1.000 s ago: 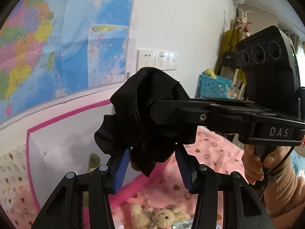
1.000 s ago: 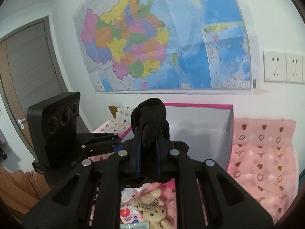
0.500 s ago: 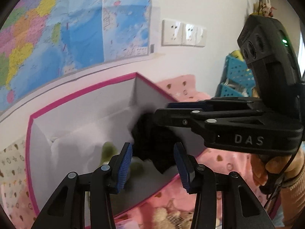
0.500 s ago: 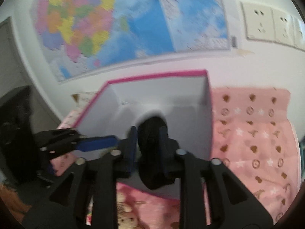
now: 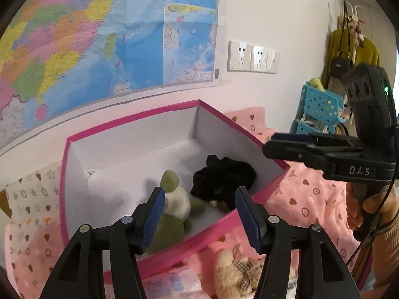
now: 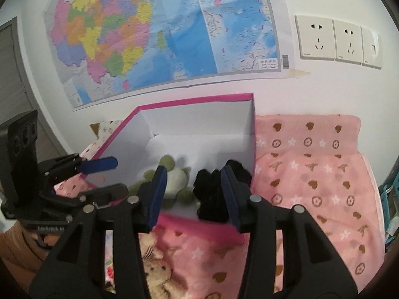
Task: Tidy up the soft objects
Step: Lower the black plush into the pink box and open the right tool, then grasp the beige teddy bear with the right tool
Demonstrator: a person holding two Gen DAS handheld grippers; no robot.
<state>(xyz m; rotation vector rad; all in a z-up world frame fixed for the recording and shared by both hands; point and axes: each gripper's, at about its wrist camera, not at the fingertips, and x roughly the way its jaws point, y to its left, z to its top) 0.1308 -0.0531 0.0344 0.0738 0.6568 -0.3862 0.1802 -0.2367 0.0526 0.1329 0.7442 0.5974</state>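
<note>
Since a second ago, you dropped the black cloth (image 5: 224,177) into the pink box (image 5: 259,200), beyond both grippers. Left gripper (image 5: 199,214) and right gripper (image 6: 193,196) are opening, nothing pinched. Lift clear before reaching for the teddy bear (image 5: 237,274).

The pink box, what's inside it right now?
Inside the pink box lie a green and white plush toy and a crumpled black cloth. Whatever lies under them, and behind the near wall, is hidden.
</note>
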